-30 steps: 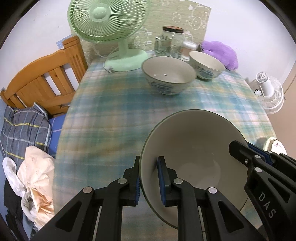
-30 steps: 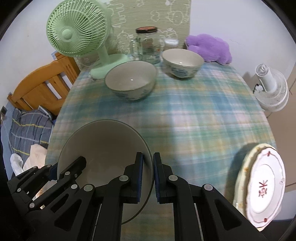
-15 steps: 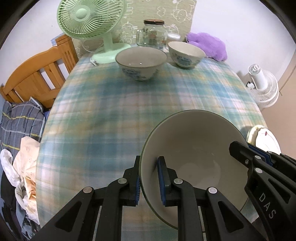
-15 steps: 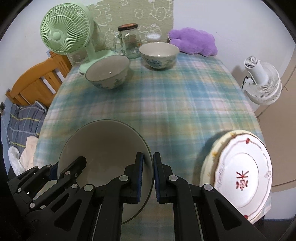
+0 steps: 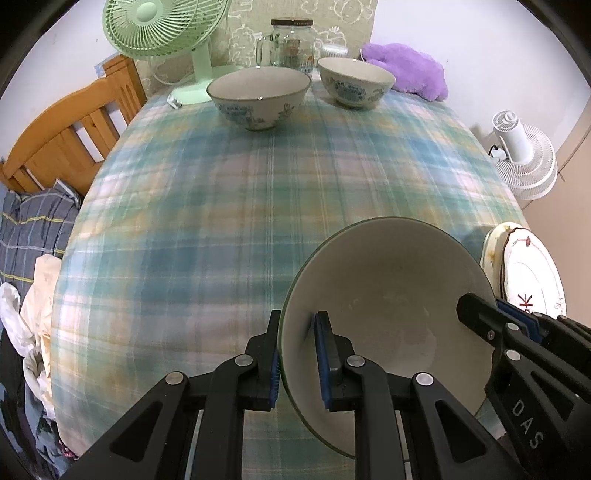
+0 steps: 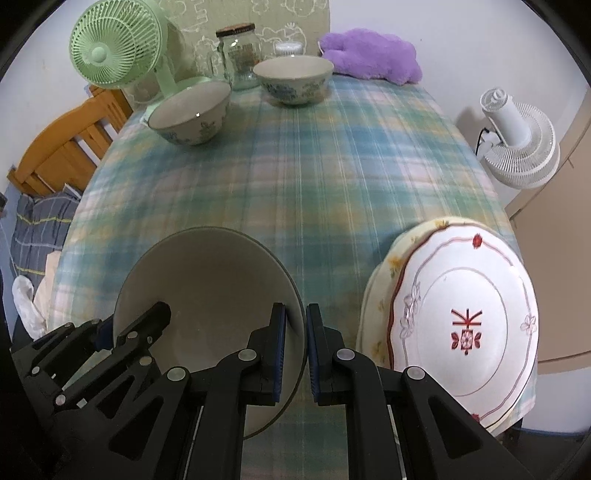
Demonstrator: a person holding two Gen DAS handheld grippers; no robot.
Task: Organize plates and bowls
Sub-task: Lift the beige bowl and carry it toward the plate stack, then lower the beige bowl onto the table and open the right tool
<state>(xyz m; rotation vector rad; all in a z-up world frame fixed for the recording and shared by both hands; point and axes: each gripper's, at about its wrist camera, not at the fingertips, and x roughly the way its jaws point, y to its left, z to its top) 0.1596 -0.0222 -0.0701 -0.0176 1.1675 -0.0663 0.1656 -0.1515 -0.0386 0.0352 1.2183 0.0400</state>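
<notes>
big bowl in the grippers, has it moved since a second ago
Yes. The big bowl, clamped by both grippers, has pulled back from the two patterned bowls and come alongside the stacked plates at the near table edge.

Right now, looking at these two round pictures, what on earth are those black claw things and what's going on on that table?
Those black claws are two hand-held grippers that a person carries, each with a wide-angle camera looking along its fingers. One picture is from the left gripper, the other from the right gripper. Both are clamped on opposite rims of the same large bowl, one pad inside and one outside. The table wears a checked cloth. At its far end stand two patterned bowls, a glass jar, a green fan and a purple plush toy. Stacked plates sit at the near right edge.
</notes>
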